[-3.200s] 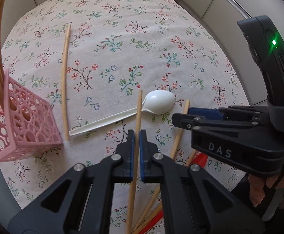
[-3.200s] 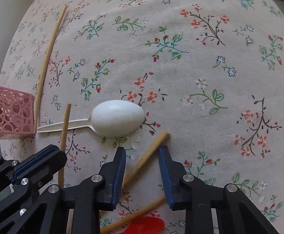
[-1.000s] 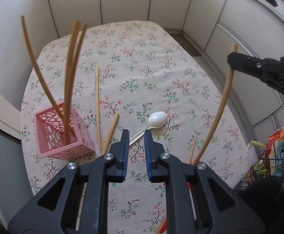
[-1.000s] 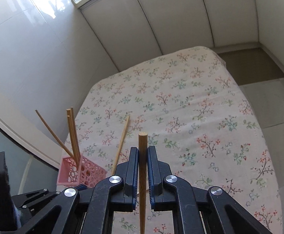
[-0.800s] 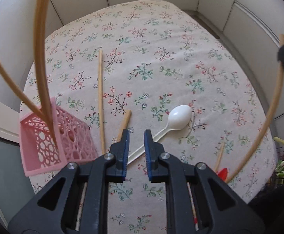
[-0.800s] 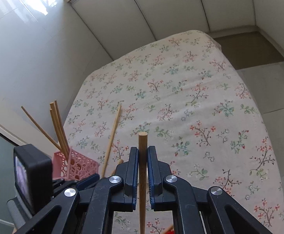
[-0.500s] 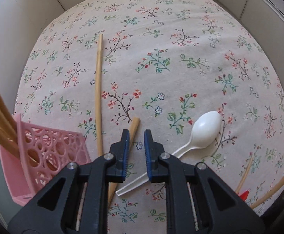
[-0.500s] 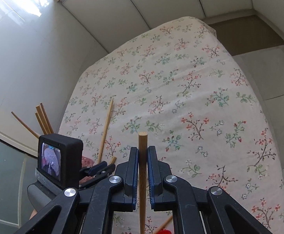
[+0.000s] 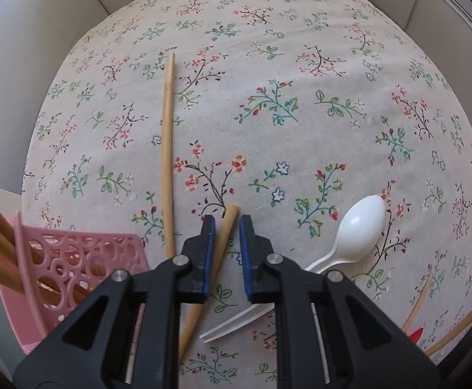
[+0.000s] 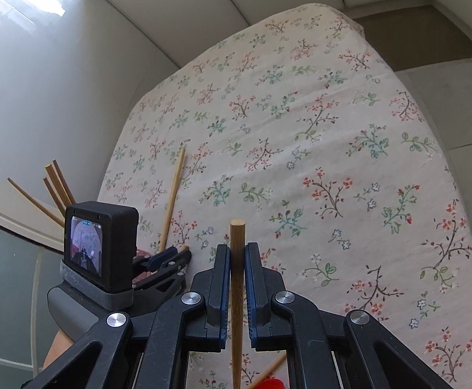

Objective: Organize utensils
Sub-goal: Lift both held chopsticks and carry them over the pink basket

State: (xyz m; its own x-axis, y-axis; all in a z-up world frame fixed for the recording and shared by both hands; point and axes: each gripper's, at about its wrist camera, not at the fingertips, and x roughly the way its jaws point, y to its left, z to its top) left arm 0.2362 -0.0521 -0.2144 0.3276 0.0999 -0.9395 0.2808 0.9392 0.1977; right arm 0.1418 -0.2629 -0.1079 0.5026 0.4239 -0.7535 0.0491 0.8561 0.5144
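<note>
Two tools in play here. The left tool (image 9: 225, 227) is down low over the bench (image 9: 333, 64), which has a floral cloth on it, and its blue-padded jaws are spread apart with the tip of a short chopstick (image 9: 223, 243) lying between them. The stick sits closer to the left pad, and I can't tell if it's actually touching it. It's flat on the cloth and runs back under the tool.

The right tool (image 10: 236, 249) is up higher and pinching another chopstick (image 10: 236, 275) tight between its pads, with the stick's blunt end poking up past the fingertips.

Off to the left there's a pink basket (image 9: 73, 265) with a lattice wall and several chopsticks standing tilted inside it. A long chopstick (image 9: 167, 149) lies on the cloth just right of the basket. A white plastic spoon (image 9: 356, 233) lies bowl-down to the right of the left tool, its handle running back under that tool's right finger. There's something red (image 9: 416, 335) at the lower right edge, plus a couple more sticks beside it.
</note>
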